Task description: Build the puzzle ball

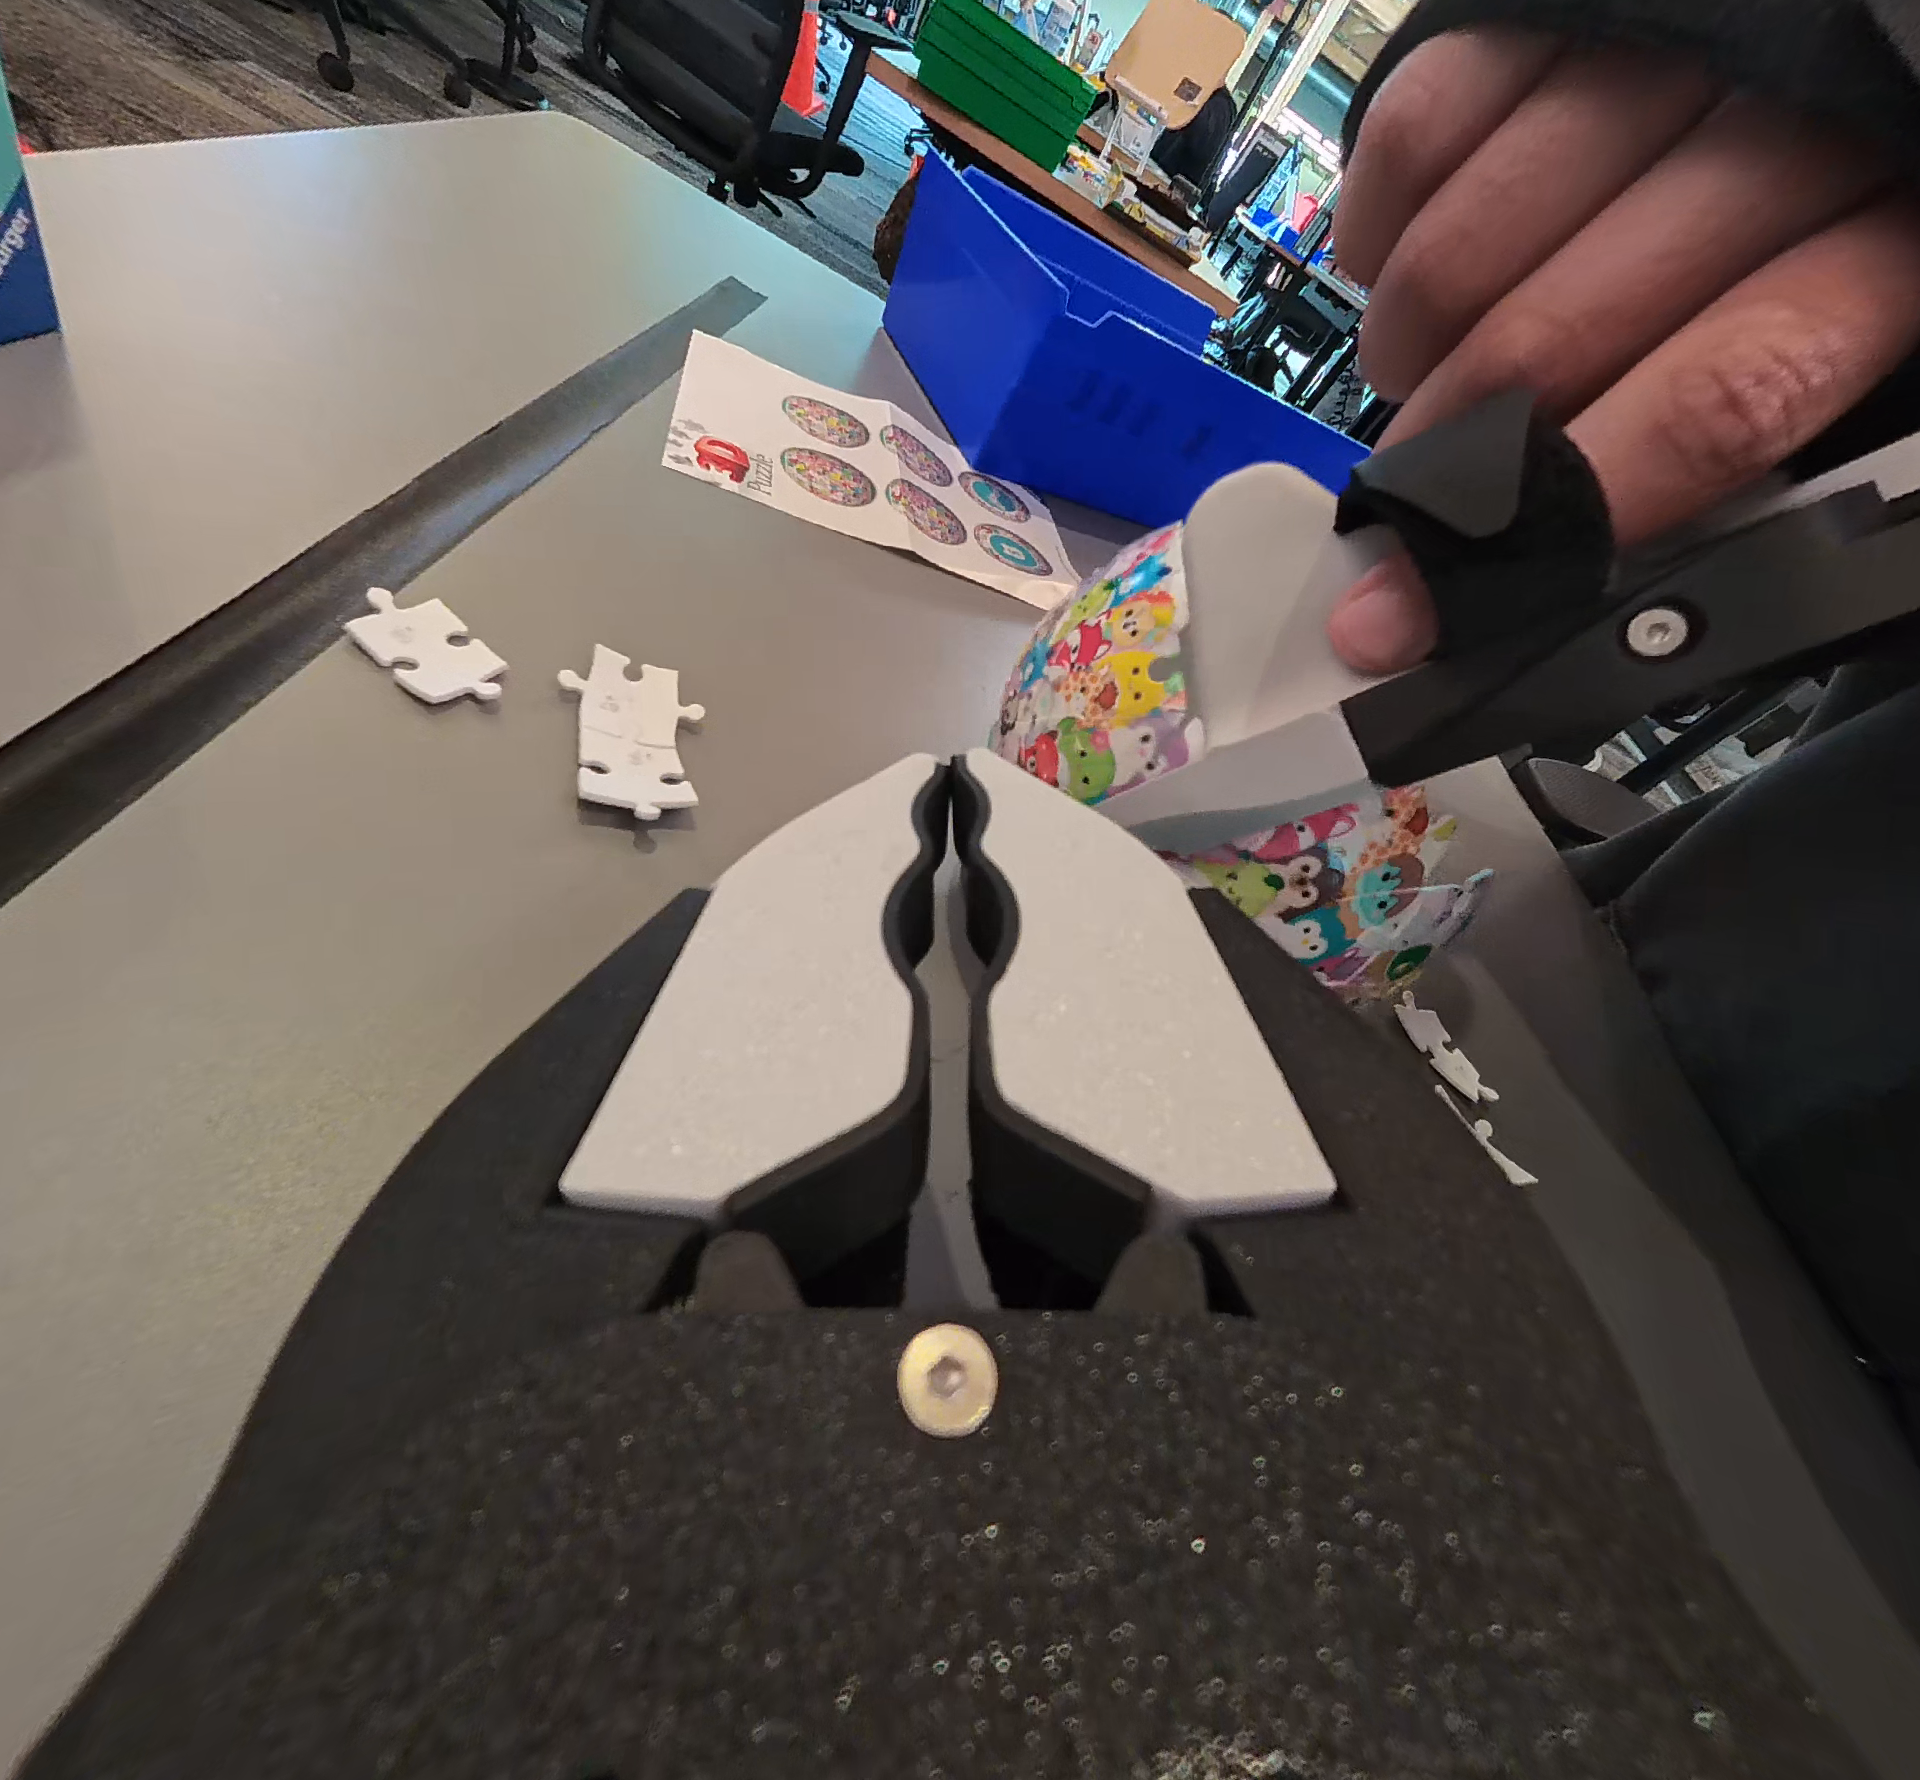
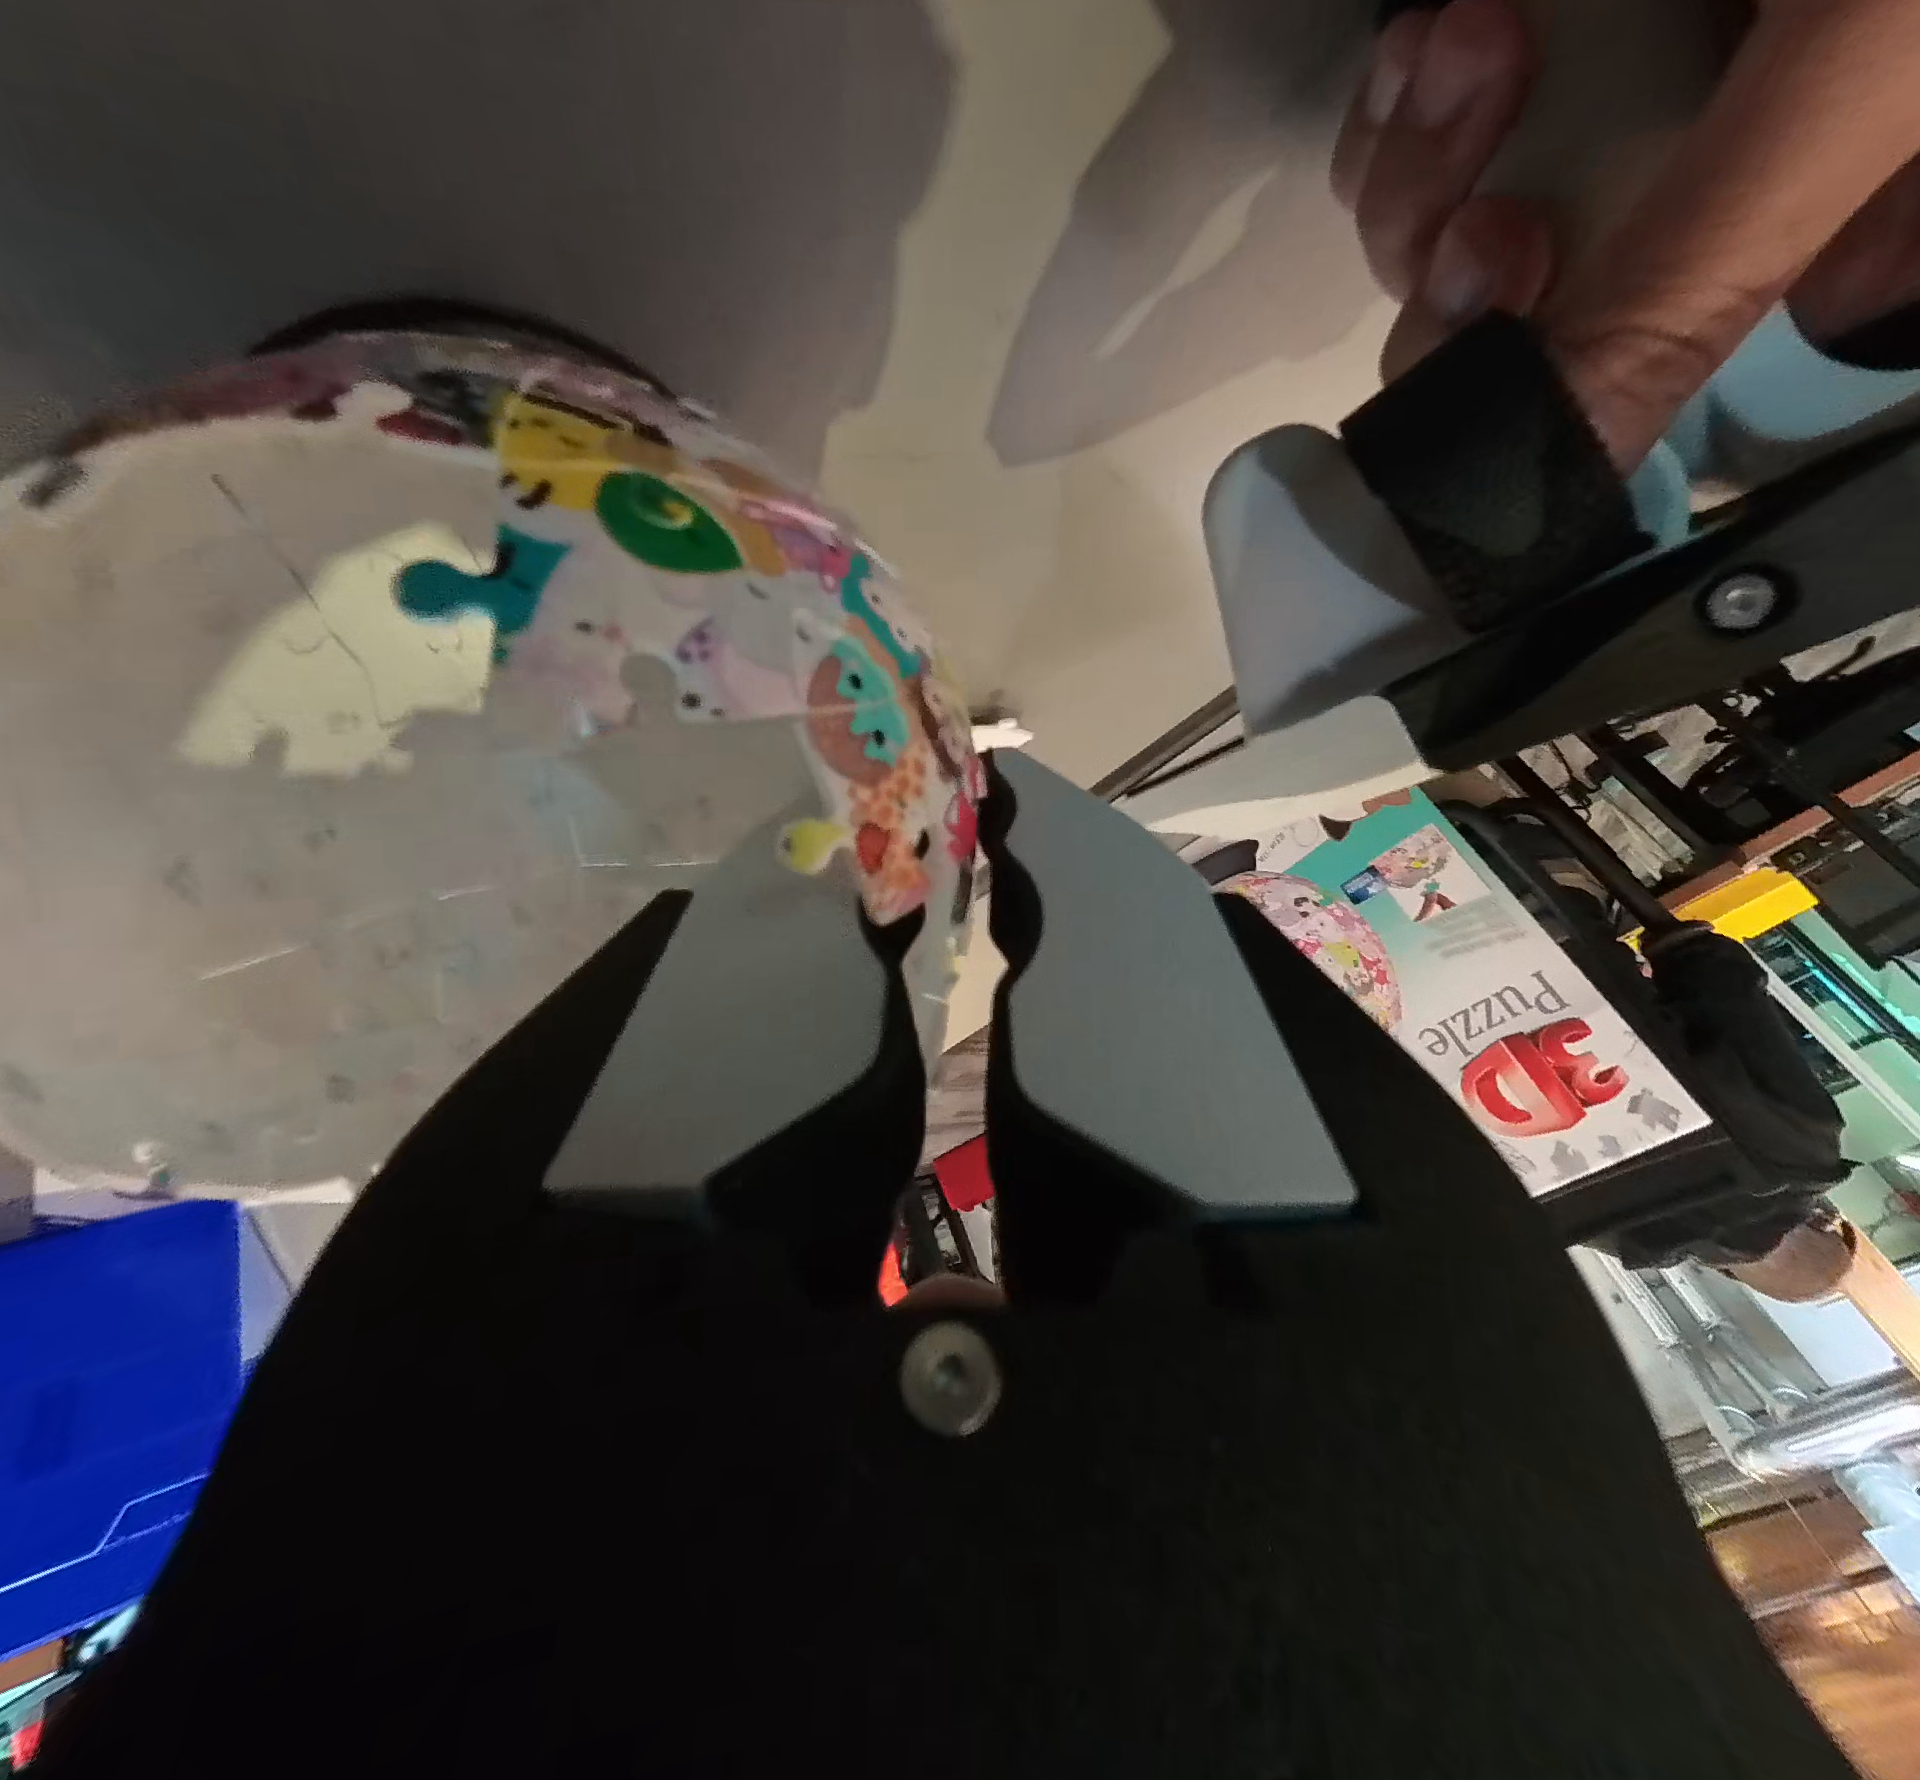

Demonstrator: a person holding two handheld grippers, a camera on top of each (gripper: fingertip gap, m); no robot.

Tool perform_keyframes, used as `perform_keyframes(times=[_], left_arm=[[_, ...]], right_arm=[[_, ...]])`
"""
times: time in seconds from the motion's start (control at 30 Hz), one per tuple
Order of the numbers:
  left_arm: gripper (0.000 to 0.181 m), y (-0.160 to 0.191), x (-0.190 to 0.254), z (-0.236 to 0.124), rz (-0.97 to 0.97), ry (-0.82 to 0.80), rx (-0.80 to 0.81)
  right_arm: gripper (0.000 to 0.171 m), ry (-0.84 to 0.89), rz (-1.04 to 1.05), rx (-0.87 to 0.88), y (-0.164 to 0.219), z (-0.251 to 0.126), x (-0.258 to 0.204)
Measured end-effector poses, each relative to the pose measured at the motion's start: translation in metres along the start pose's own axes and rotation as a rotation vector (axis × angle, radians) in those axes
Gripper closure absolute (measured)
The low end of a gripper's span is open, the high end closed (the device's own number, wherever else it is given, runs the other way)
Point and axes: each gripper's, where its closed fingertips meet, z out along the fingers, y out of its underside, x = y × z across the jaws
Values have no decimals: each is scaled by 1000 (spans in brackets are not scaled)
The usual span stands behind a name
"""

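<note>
The puzzle ball [image 1: 1101,670] is a partly built, colourful shell. In the left wrist view it sits to the right, just above the grey table [image 1: 312,899]. My right gripper [image 1: 1195,733], held by a hand, is clamped on its rim. In the right wrist view my right gripper [image 2: 977,857] is shut on the shell's edge, and the ball's white inside [image 2: 260,847] faces the camera. My left gripper [image 1: 951,774] is shut and empty, just left of the ball. It also shows in the right wrist view [image 2: 1299,587]. Loose white pieces [image 1: 426,650] [image 1: 634,733] lie face down on the table.
A folded leaflet [image 1: 883,473] and a blue bin [image 1: 1091,380] lie beyond the ball. Small loose pieces [image 1: 1455,1065] lie at the table's right edge. The puzzle box [image 2: 1507,1003] stands on the table. A dark seam [image 1: 416,525] crosses the table. Chairs and desks stand behind. Across from one pair of fingers to the other is roughly 4 centimetres. The dark seam [image 1: 416,525] is about 20 centimetres from both grippers' fingertips.
</note>
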Motion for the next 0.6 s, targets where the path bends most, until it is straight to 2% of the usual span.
perform_keyframes(times=[0.43, 0.5, 0.6], left_arm=[[181, 3, 5, 4, 12, 22, -22], [181, 4, 6, 5, 15, 25, -29], [181, 5, 6, 5, 13, 29, -33]], right_arm=[[165, 41, -13, -20, 4, -1, 2], [163, 38, -2, -22, 3, -2, 2], [148, 23, 18, -21, 4, -5, 2]])
